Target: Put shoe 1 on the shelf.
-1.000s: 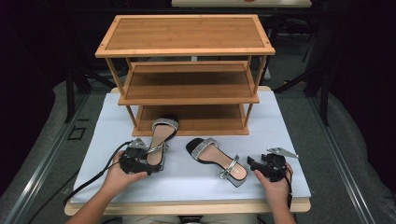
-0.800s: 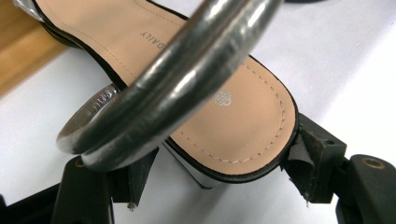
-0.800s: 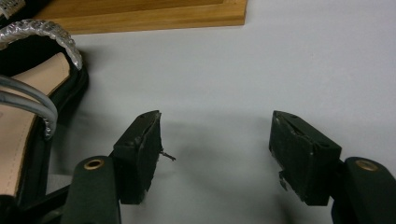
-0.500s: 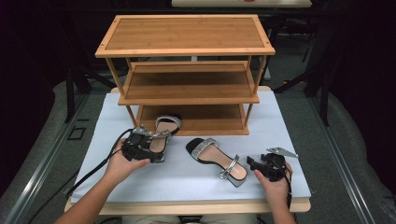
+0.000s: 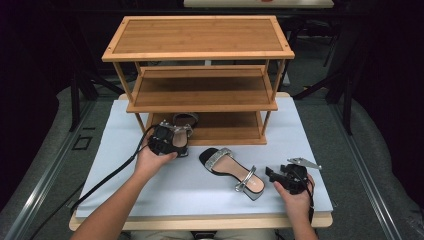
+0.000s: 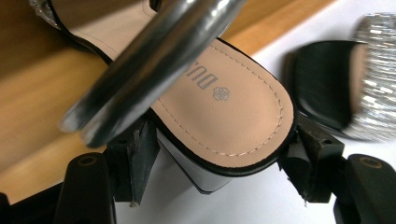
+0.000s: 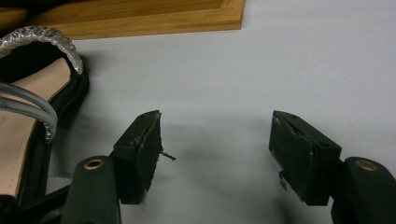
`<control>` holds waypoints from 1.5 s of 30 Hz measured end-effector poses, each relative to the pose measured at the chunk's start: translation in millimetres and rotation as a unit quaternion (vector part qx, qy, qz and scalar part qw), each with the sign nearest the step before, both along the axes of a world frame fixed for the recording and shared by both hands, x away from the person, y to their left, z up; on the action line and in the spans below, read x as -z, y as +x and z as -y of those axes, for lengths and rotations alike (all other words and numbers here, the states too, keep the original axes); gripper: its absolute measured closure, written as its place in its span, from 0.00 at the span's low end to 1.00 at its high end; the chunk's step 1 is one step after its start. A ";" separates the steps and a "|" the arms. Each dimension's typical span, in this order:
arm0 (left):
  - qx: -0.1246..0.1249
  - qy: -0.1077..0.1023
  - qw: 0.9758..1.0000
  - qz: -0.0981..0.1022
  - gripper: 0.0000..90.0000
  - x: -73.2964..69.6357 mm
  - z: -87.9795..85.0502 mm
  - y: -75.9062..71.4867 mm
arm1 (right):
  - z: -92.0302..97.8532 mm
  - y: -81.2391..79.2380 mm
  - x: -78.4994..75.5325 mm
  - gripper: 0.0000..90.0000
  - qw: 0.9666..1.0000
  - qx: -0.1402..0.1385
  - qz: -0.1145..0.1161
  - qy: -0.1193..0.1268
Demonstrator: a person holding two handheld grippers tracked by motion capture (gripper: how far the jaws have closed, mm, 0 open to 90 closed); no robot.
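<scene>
Our left gripper (image 5: 169,139) now sits at the front edge of the bamboo three-tier shoe rack's (image 5: 200,95) bottom shelf, where a second ago it lay nearer us on the pale grey table (image 5: 125,135), and the black heeled sandal with a tan insole and silver straps (image 6: 224,93) has travelled with it, its toe now over the lowest board; in the left gripper view the heel end of that sandal lies squarely between our jaws, the black heel block just below and the silver ankle strap arching just ahead of them; the jaws have just been closing a little and now grasp the heel's sides, so we judge the shoe is carried rather than merely nudged, and that it is most of the way to being set on the shelf, with only the last push forward and the release left; our right gripper (image 5: 286,176) has kept its place on the table, jaws released and spread with bare table between them, the matching second black sandal (image 5: 231,171) lying just off its left jaw, untouched
</scene>
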State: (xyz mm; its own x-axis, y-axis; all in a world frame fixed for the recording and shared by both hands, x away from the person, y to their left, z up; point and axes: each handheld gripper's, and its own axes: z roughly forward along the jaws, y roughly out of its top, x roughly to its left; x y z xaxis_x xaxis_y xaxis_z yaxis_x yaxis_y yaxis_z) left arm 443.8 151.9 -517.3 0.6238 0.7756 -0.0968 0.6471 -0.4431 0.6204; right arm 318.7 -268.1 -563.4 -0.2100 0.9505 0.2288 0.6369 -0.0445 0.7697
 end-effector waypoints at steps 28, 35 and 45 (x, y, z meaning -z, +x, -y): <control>-0.014 0.068 0.997 0.035 0.42 -35.5 -78.4 -61.0 | 1.9 -1.5 -2.5 0.37 1.000 -0.002 0.001 0.002; -0.027 0.000 1.000 0.010 0.42 -41.6 -118.7 -112.2 | -3.0 -2.7 -12.3 0.37 1.000 -0.020 0.012 0.001; -0.037 -0.084 0.996 -0.005 0.43 -11.3 -94.8 -106.4 | -19.9 0.0 -45.6 0.37 0.997 -0.072 0.018 -0.026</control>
